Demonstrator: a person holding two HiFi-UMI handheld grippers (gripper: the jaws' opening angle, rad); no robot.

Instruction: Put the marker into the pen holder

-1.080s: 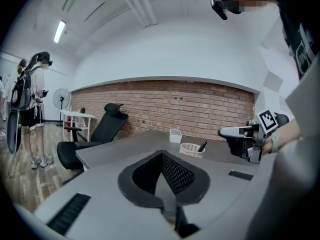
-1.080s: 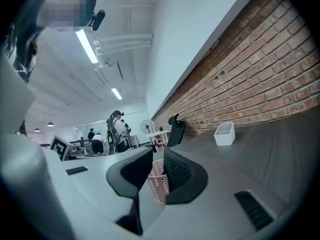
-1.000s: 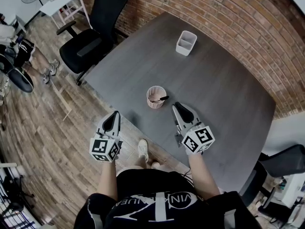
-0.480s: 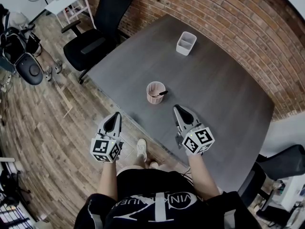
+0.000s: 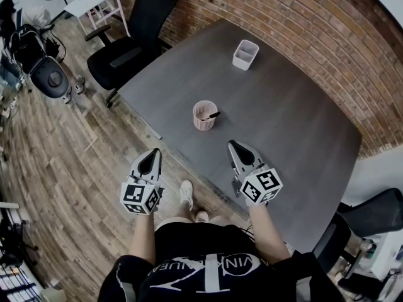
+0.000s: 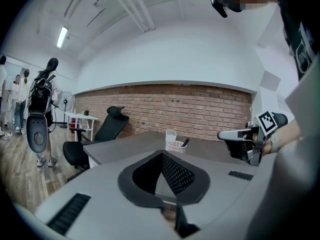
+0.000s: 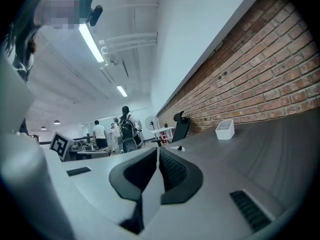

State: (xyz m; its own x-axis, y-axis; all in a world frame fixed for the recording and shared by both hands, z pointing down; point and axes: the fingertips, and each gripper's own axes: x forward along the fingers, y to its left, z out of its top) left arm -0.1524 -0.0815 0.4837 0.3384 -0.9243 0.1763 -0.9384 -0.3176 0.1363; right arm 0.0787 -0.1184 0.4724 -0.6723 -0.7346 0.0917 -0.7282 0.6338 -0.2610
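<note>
Right gripper (image 5: 234,145), jaws pressed together on nothing, hovers over the near edge of the dark grey bench (image 5: 296,124) and the left gripper (image 5: 153,151), likewise closed and empty, hangs just off that edge, seemingly because the black marker (image 5: 213,114) already leans inside the round pink mesh pen holder (image 5: 203,119).

The pen holder (image 5: 204,116) is a small round cup, pale pink, standing upright with its mouth open on the grey worktop (image 5: 283,124) — near the edge on the person's side and well apart from the brick-wall side. In the left gripper view its wall shows a fine mesh pattern. The marker (image 5: 213,114) is slim and black. It sits inside the holder, leaning rather than upright — its upper end pokes out over the rim on the right, and the rest is hidden within the cup.
</note>
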